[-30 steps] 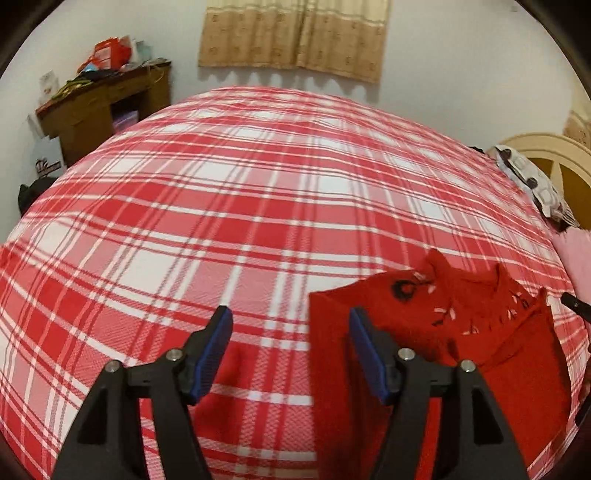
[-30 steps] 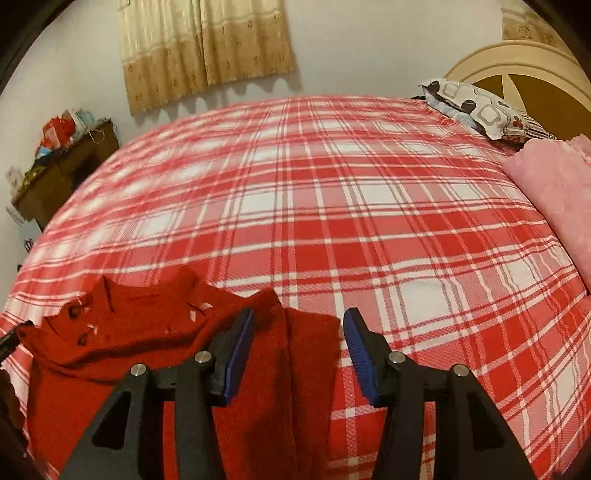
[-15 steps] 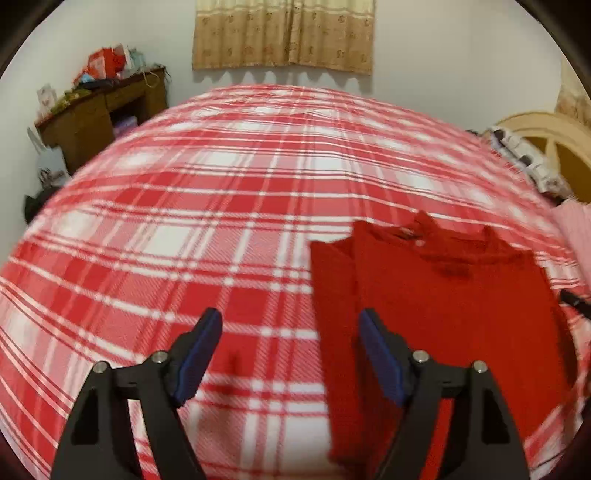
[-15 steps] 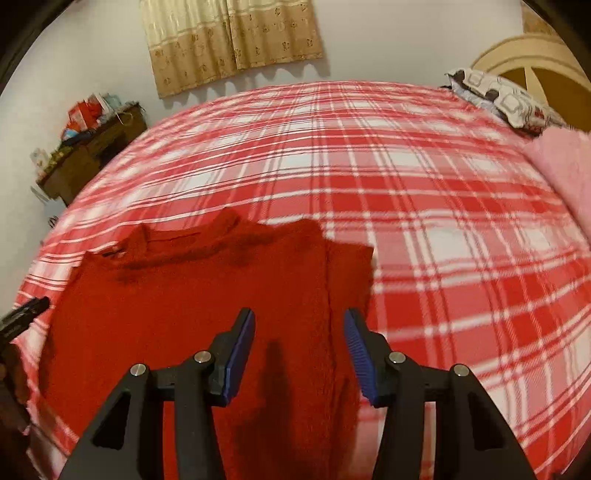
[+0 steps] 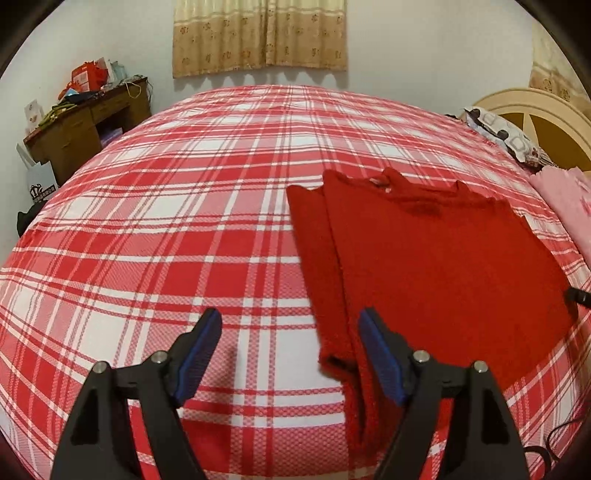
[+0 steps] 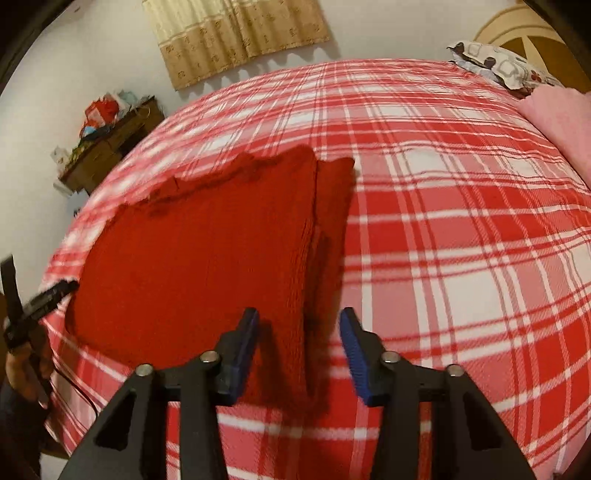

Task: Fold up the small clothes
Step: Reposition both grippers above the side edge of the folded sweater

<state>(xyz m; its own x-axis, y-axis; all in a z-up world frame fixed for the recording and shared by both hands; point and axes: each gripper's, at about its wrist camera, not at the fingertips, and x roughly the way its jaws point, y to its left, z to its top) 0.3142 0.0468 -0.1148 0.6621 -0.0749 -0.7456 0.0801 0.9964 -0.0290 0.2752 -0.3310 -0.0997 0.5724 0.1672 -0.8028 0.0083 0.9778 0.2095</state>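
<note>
A small red knit sweater (image 5: 436, 258) lies flat on the red and white plaid bed (image 5: 184, 221), its plain side up and neck toward the far wall. A sleeve is folded along its left edge. My left gripper (image 5: 290, 345) is open and empty above the sweater's lower left corner. In the right wrist view the sweater (image 6: 207, 251) fills the left half, with a sleeve folded along its right edge. My right gripper (image 6: 299, 341) is open and empty above the sweater's lower right edge. The other gripper's tip (image 6: 40, 299) shows at the far left.
A wooden desk (image 5: 85, 129) with clutter stands at the far left by the wall. A patterned pillow (image 5: 506, 136) and a pink blanket (image 5: 565, 199) lie at the right by the cream headboard (image 5: 539, 118). A curtain (image 5: 258, 33) hangs behind the bed.
The sweater now lies plain side up and flat; a second ago its decorated front showed. Both grippers have pulled back and up from it, still open.
</note>
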